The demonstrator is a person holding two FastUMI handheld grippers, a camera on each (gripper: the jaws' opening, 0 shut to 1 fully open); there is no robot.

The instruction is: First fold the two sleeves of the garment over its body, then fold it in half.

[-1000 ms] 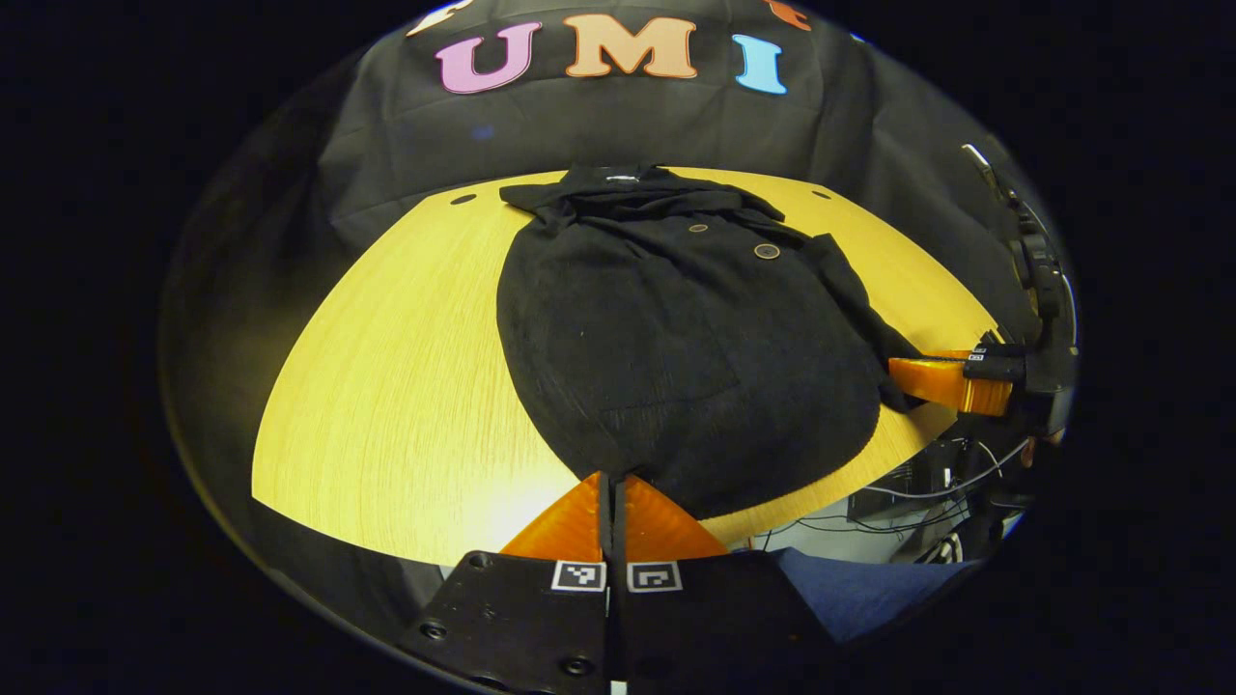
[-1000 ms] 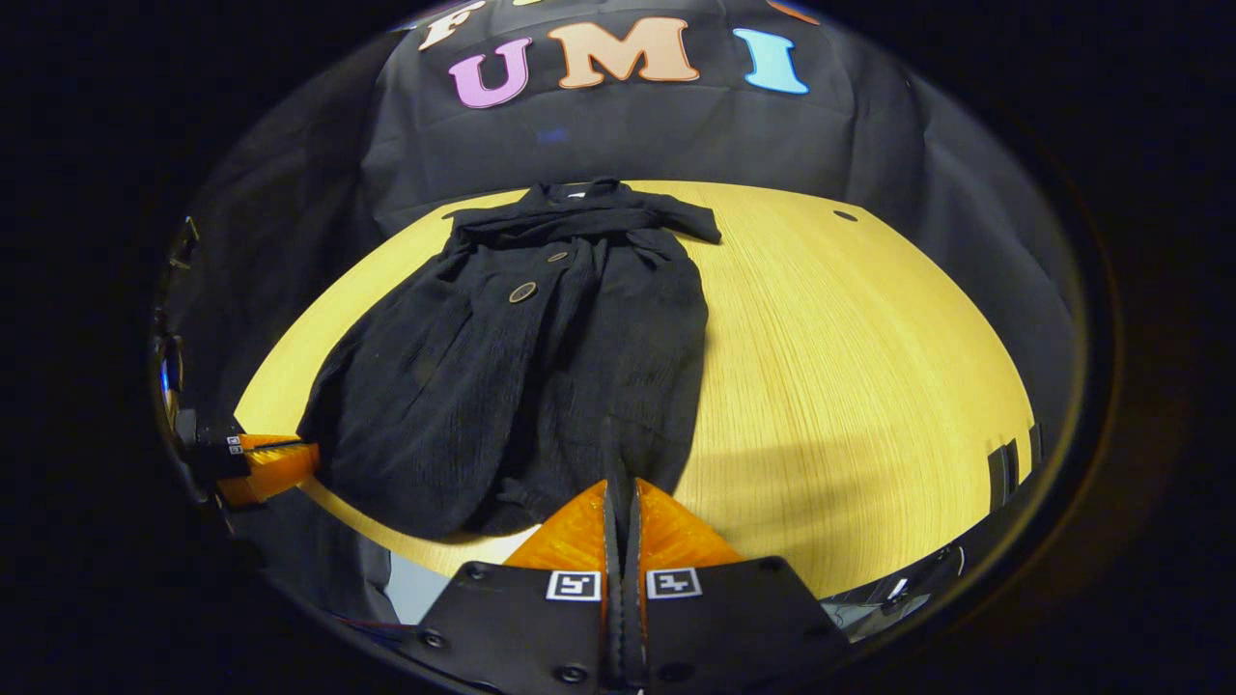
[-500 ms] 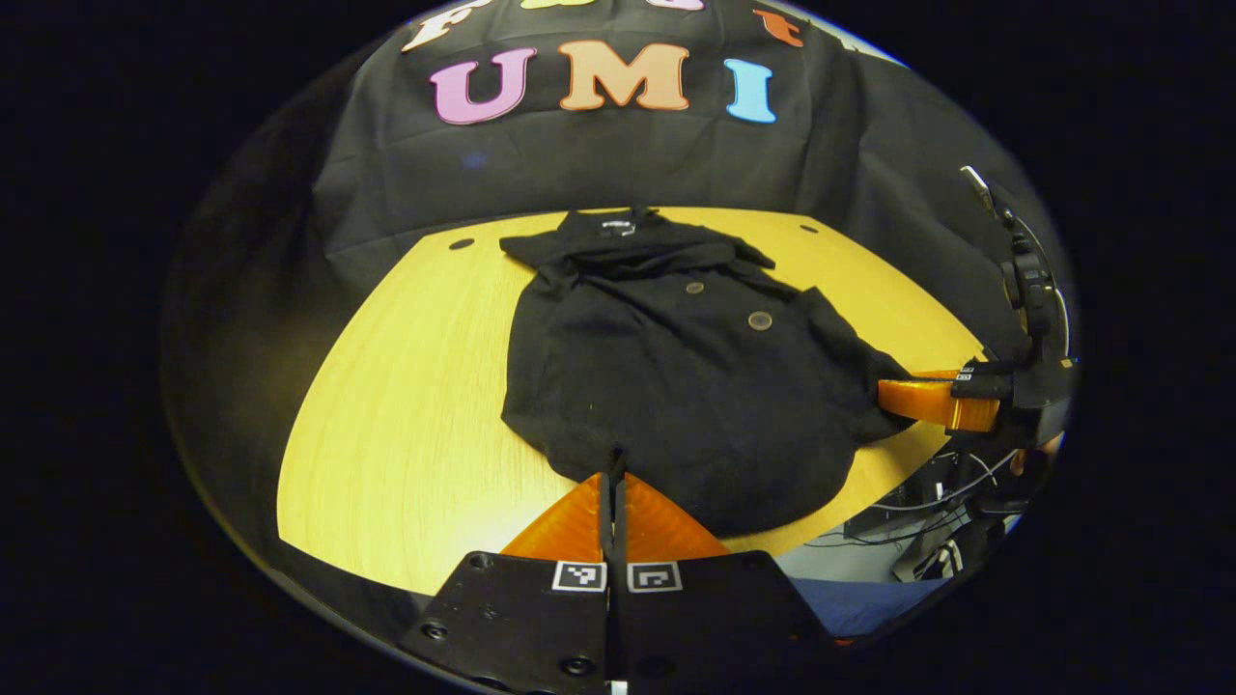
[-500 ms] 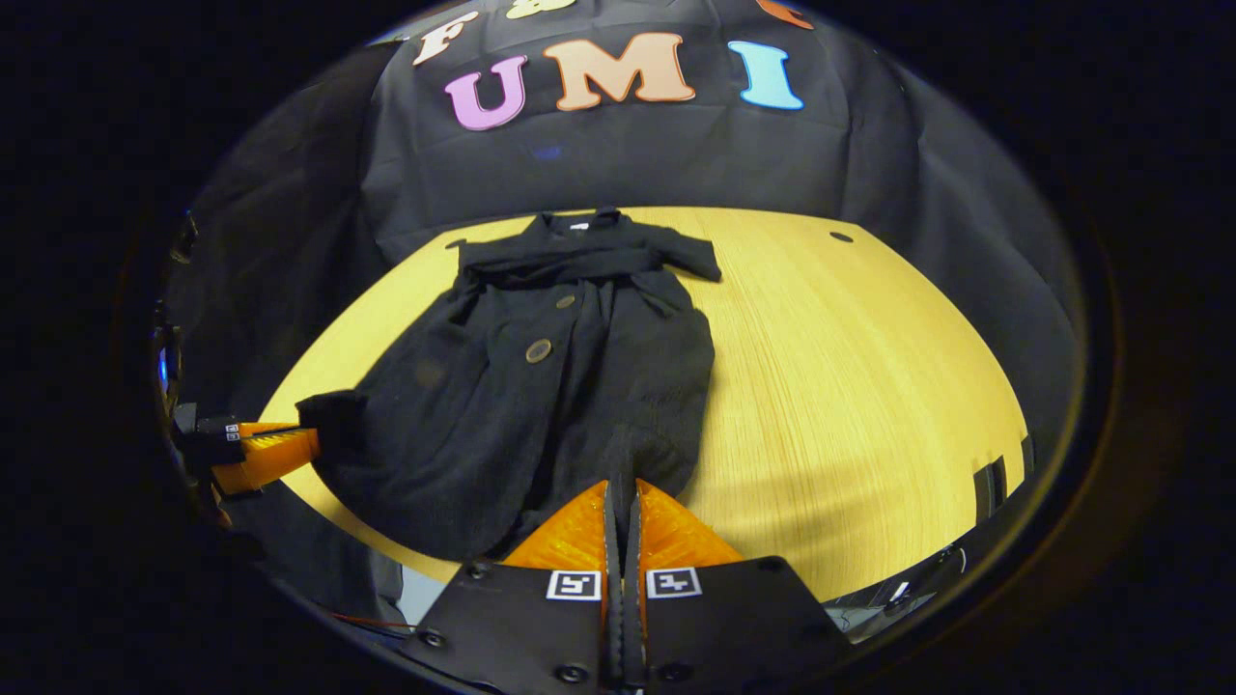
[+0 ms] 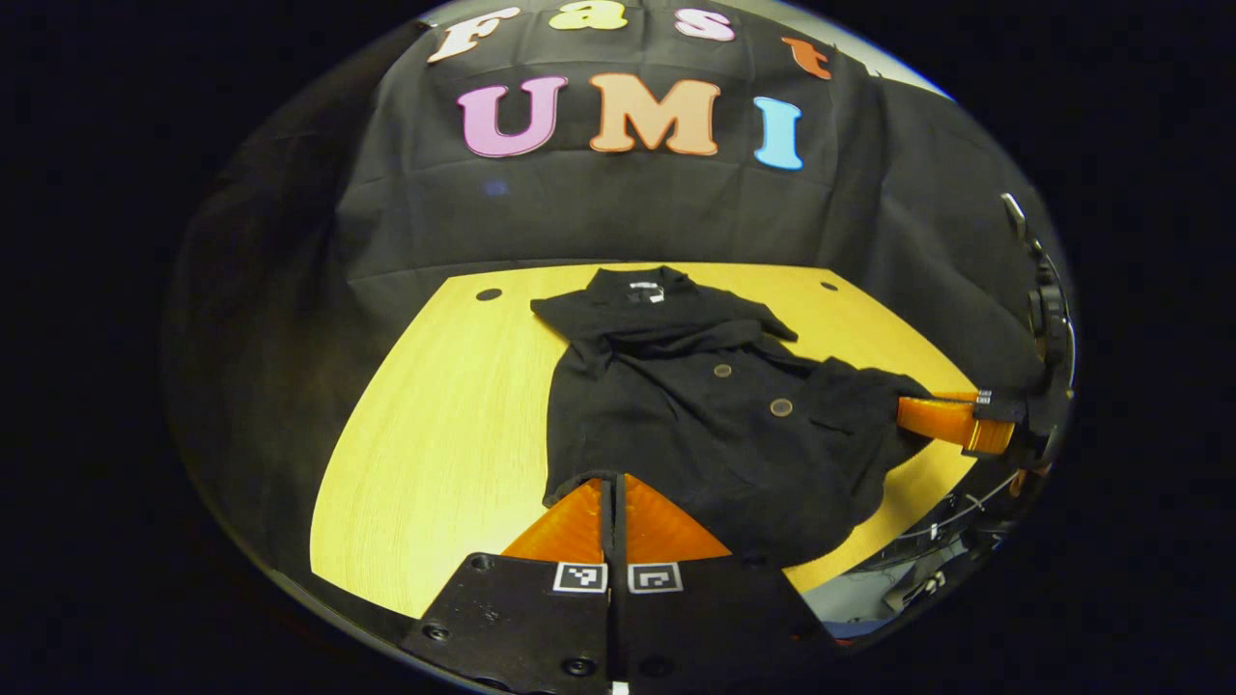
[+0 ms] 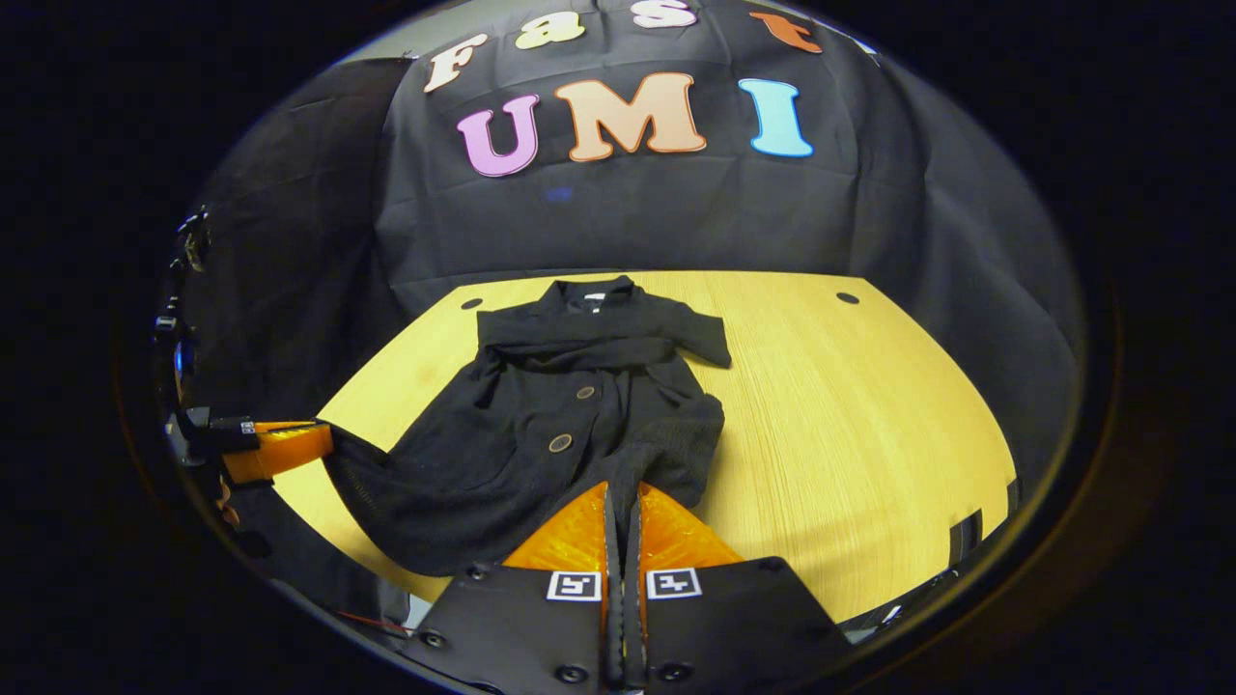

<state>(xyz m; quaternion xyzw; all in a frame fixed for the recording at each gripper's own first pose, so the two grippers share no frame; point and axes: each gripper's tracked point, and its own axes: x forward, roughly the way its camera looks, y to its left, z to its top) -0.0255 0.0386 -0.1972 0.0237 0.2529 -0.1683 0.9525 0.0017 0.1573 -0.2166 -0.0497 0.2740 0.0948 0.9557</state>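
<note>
**A:** Where's the garment (image 5: 705, 415)?

**B:** On the table (image 5: 435, 434), collar (image 6: 594, 294) toward the wall. Both sleeves look folded over the chest, so I judge I'm on the halving step. The hem (image 6: 425, 512) is raised off the wood near me.

**A:** What are your tools holding?

**B:** My left gripper (image 5: 611, 483) has its fingers pressed together with a hem corner pinched between them; in the right gripper view I see it out at the side with cloth stretched taut from it. My right gripper (image 6: 623, 492) is closed the same way on the other hem corner.

**A:** Why grip both corners?

**B:** So the bottom edge comes up as one straight line. With one corner only, the fabric would twist and the fold would land crooked.

**A:** Why is the collar end left flat?

**B:** It anchors the piece. The weight up there should let me carry the hem toward the collar without dragging everything.

**A:** Any worry?

**B:** The cloth between my grippers sags, so I think it may bunch unless I hold them well apart.
</note>
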